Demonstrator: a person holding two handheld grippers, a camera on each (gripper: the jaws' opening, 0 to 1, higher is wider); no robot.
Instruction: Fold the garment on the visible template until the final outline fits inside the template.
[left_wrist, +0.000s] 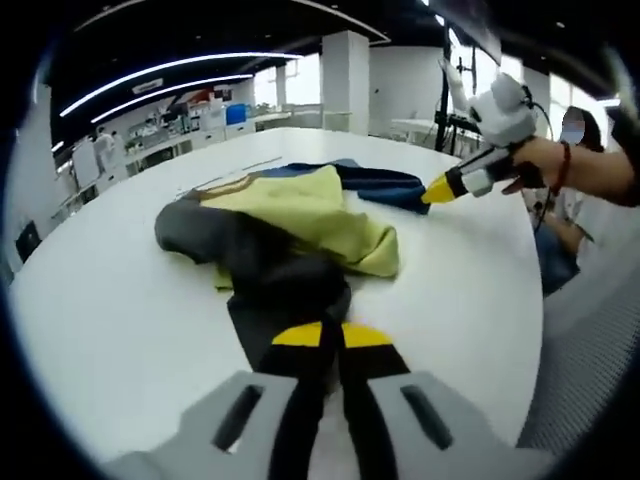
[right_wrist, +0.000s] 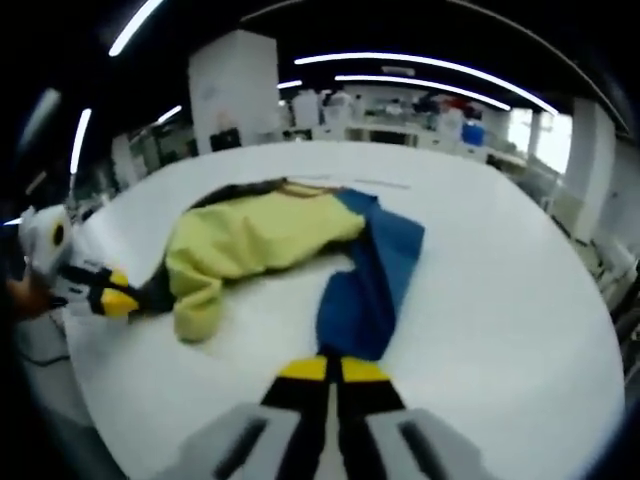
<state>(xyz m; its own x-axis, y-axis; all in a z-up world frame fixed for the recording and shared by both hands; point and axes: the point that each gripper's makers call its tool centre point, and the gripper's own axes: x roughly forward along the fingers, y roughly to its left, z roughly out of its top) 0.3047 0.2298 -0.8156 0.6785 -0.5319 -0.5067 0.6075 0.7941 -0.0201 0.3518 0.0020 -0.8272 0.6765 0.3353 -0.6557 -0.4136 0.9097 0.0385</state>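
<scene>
In the left gripper view, your left gripper (left_wrist: 331, 340) pinches the garment's (left_wrist: 300, 215) dark end, just ahead on the table (left_wrist: 110, 310).

In the right gripper view, your right gripper (right_wrist: 326, 372) pinches its blue end. It's still bunched; folding has barely begun.

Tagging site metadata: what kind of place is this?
Likely a lab or open-plan workshop: a big white table holding the garment, benches crowded with equipment behind, strip ceiling lights, white pillars.
</scene>
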